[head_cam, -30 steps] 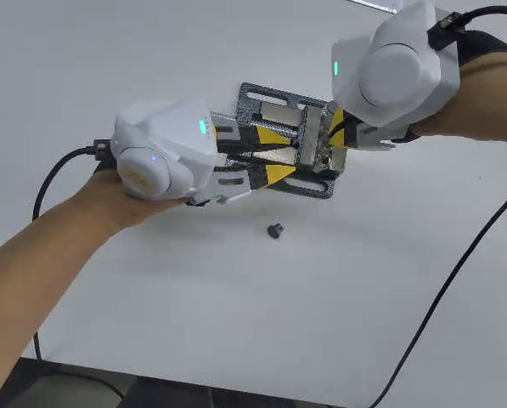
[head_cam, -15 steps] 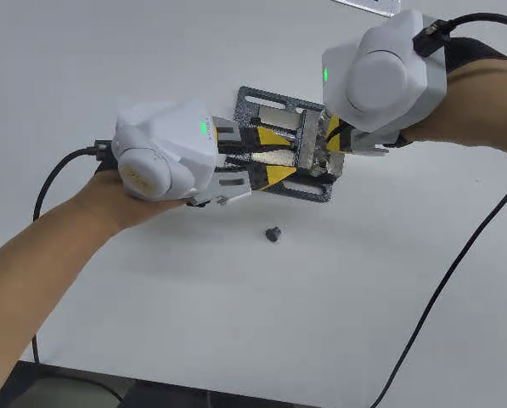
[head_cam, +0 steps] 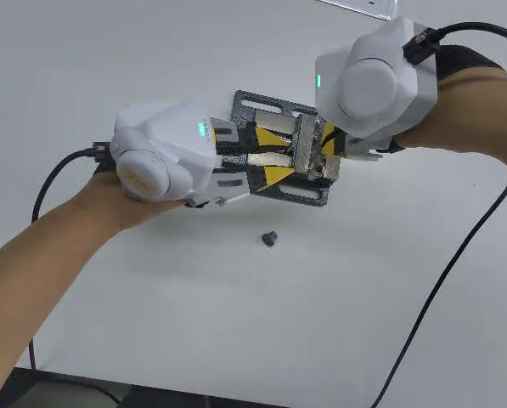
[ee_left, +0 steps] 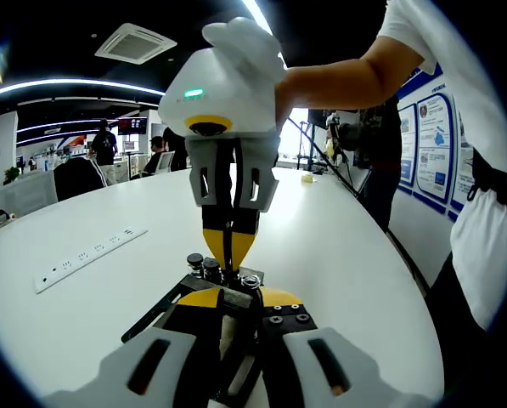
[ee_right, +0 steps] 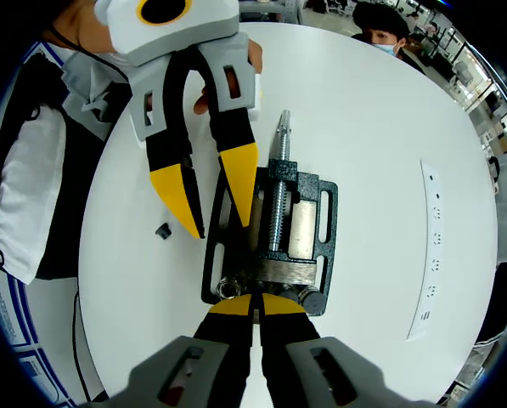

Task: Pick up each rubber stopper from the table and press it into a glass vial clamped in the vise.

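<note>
The right gripper [ee_right: 255, 299] has its jaws closed together over the vise [head_cam: 270, 108] end; whether they hold anything cannot be told. The left gripper [ee_right: 222, 229] has its jaws apart above the vise. One rubber stopper [head_cam: 270, 239] lies on the table [head_cam: 236, 323] near the vise.

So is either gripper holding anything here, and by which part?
Left gripper: jaws open by the vise, holding nothing. Right gripper: jaws shut over the vials; whether anything sits between the tips cannot be told.

Whether the right claw [ee_right: 255, 304] grips anything is hidden behind its closed tips.
</note>
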`<control>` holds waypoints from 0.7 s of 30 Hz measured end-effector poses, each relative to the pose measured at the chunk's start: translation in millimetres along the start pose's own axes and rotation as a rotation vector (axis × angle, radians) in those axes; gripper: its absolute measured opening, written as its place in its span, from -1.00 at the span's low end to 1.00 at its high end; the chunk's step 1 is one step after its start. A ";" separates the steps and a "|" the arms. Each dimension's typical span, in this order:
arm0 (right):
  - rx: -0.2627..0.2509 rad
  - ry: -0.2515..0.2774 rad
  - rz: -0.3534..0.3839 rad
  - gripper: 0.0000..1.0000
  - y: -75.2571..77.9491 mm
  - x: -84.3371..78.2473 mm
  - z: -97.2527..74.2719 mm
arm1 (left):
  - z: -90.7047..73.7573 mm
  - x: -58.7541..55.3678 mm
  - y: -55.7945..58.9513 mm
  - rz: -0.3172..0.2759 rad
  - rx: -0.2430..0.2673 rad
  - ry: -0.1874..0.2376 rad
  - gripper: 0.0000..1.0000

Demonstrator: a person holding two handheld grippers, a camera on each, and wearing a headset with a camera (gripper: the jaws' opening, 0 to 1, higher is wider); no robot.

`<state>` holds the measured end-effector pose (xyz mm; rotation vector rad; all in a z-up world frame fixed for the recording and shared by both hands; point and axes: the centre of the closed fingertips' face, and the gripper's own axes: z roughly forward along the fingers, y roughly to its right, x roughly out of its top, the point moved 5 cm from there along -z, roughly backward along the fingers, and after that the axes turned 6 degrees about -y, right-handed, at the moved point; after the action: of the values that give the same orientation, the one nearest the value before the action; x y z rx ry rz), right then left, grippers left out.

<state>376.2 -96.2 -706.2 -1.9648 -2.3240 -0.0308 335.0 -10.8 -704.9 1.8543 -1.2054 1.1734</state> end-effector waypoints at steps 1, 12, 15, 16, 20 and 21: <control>0.000 0.001 -0.002 -0.97 0.1 0.2 -0.1 | -0.1 -0.1 -0.6 0.001 0.002 -0.001 -0.77; -0.009 -0.012 0.011 -0.97 0.0 0.7 0.8 | -0.1 0.3 -3.4 -0.002 0.006 0.001 -0.78; -0.008 -0.021 0.015 -0.97 0.6 1.2 0.9 | -1.9 0.4 -3.1 -0.001 0.007 0.001 -0.78; -0.008 -0.020 0.015 -0.97 0.3 1.3 1.0 | -2.5 0.2 -3.0 -0.001 0.007 0.000 -0.78; -0.017 -0.017 0.021 -0.97 -1.1 1.9 1.0 | -5.5 0.1 -2.3 0.000 0.011 0.000 -0.78; -0.021 -0.018 0.021 -0.97 -1.8 2.2 1.0 | -6.0 0.2 -1.9 0.000 0.012 -0.001 -0.78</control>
<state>374.1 -94.2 -706.9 -2.0072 -2.3234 -0.0359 334.8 -5.1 -702.4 1.8636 -1.2014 1.1820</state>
